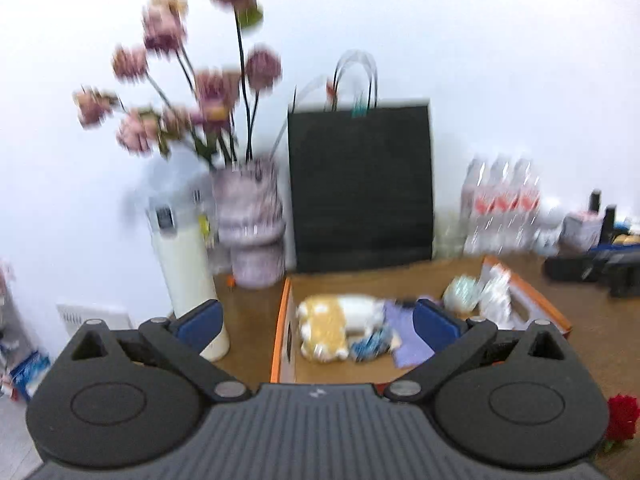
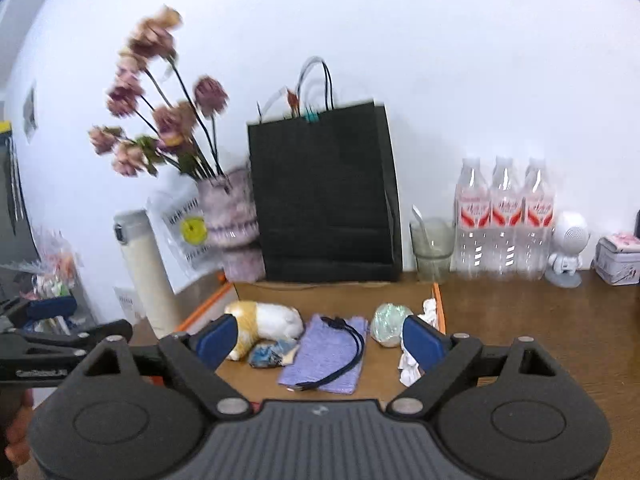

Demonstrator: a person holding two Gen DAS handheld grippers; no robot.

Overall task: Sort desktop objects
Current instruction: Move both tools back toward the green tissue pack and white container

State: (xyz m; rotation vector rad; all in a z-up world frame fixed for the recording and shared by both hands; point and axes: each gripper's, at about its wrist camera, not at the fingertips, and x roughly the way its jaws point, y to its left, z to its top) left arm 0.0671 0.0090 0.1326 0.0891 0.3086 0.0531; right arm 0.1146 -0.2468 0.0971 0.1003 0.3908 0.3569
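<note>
The left wrist view is motion-blurred; labels on the water bottles stay unreadable. Both the left gripper and right gripper stand wide, holding nothing. The plush toy, purple cloth and black cable lie in the shallow cardboard box, just beyond the right gripper's blue pads.

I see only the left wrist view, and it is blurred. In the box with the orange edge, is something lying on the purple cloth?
Observer: Yes, a black cable lies across the purple cloth, with one plug at the near edge.
Operator: What stands between the black bag and the bottles?
Observer: A glass stands between the black bag and the bottles, with something thin leaning inside it.
Operator: And to the right of the bottles?
Observer: A small white figurine stands on a round base.
</note>
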